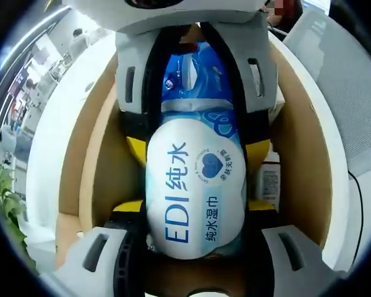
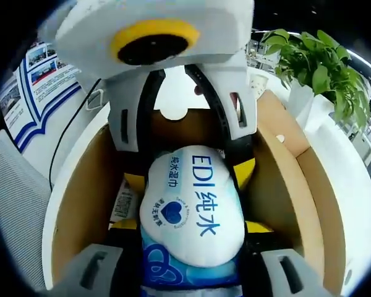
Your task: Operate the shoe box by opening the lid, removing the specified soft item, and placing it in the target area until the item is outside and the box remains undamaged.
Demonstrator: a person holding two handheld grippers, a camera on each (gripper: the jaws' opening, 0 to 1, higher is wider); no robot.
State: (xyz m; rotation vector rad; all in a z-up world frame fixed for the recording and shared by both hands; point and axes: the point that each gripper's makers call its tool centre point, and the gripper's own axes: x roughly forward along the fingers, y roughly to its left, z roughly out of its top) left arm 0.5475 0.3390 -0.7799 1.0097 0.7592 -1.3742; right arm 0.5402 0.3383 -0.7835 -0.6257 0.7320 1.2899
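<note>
**A:** Wet-wipes pack (image 1: 195, 185) sits closest, bulging up between both tools. What's holding it?

**B:** 2 grips, 1 from each end. Left hand-held gripper (image 1: 195, 241) has its jaws pressed into the pack's sides in the left gripper view, with the right hand-held gripper (image 1: 195, 105) reaching in from the far end and clamped on the blue part. The right gripper view shows the same thing mirrored.

**A:** And where is the pack?

**B:** Inside the open shoe box (image 1: 300, 161), over the middle of it, between the cardboard walls. Something yellow and black (image 1: 136, 148) lies under it; I can't tell what. Whether the pack is resting on that or already lifted is also unclear.

**A:** So the lift is the step in hand?

**B:** I'd say so. Raise both ends together and level, since the soft pack may sag or slip. Keep it centred so neither tool scrapes the walls, then carry it over the box edge to the white tabletop (image 1: 46, 154).
</note>
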